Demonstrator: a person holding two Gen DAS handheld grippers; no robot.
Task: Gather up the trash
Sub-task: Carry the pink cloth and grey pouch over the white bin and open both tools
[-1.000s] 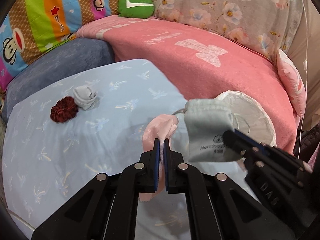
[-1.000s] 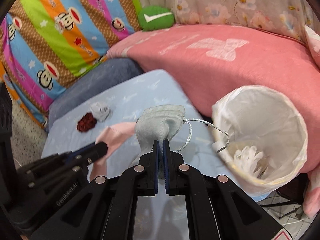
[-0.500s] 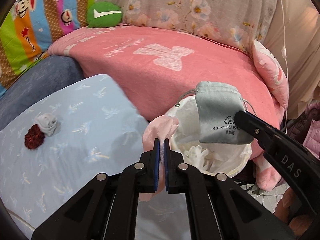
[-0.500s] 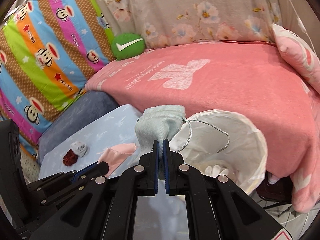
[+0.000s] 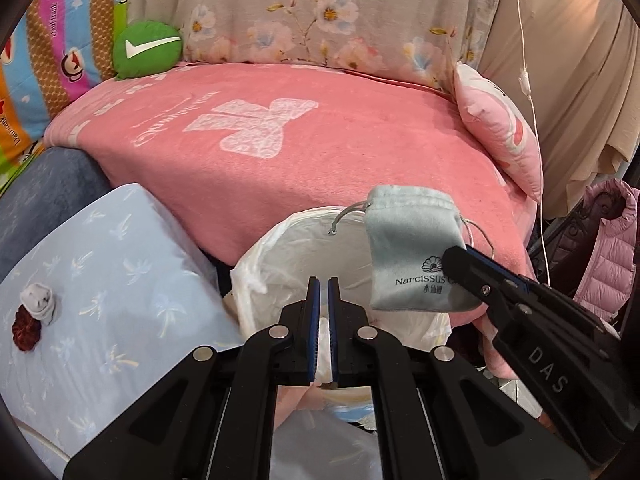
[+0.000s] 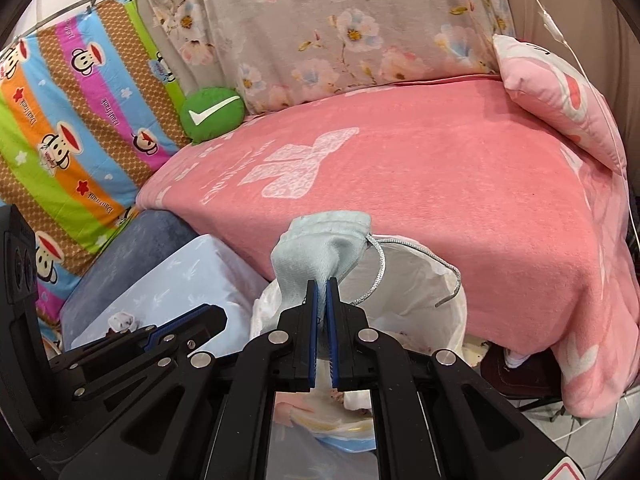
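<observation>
My right gripper (image 6: 323,282) is shut on a pale grey drawstring pouch (image 6: 320,244) and holds it over the white-lined trash bin (image 6: 452,316). The pouch (image 5: 412,248) also shows in the left wrist view, hanging above the bin (image 5: 256,264). My left gripper (image 5: 323,280) hovers over the bin mouth with its jaws a narrow gap apart and nothing between them. The pink cloth it held is gone from its fingertips; something pink (image 5: 296,400) lies below, inside the bin. A dark red scrunchie (image 5: 26,328) and a grey sock ball (image 5: 38,300) lie on the light blue table (image 5: 120,280).
A pink blanket-covered sofa (image 5: 320,152) stands right behind the bin. A green cushion (image 5: 146,48) and a pink pillow (image 5: 500,132) lie on it. A pink puffer jacket (image 5: 608,248) hangs at the right. A white cord (image 5: 528,80) dangles nearby.
Both grippers moved right from over the table to above the bin. The pink cloth left my left gripper's jaws, which parted slightly. The pouch stays pinched in my right gripper.
</observation>
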